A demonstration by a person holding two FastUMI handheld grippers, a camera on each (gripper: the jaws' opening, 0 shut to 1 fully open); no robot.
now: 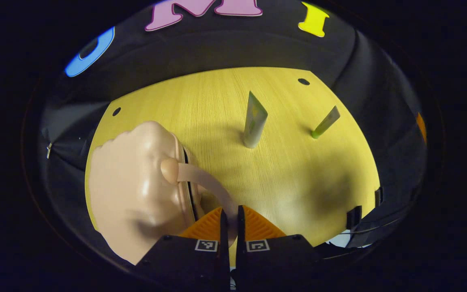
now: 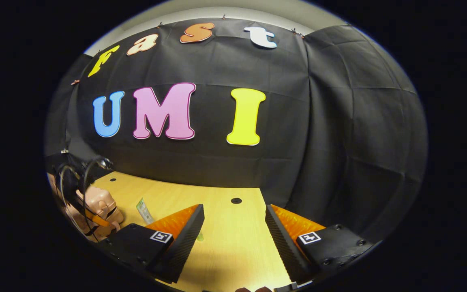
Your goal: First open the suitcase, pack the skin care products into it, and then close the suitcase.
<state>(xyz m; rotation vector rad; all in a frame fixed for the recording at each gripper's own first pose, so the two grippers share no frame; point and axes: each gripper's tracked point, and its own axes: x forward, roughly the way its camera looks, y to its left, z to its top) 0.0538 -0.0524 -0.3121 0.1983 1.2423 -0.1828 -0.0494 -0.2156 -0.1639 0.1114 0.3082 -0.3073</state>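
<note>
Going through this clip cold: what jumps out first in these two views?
In the left gripper view, the peach suitcase lies closed at the table's left, and the left gripper is shut on its handle strap. Behind it two skin care tubes stand on their caps. In the right gripper view, the right gripper hangs open above bare wood.

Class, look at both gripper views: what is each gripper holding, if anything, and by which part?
The left gripper is shut on the suitcase, pinching its handle strap. The right gripper is open, holding nothing.
</note>
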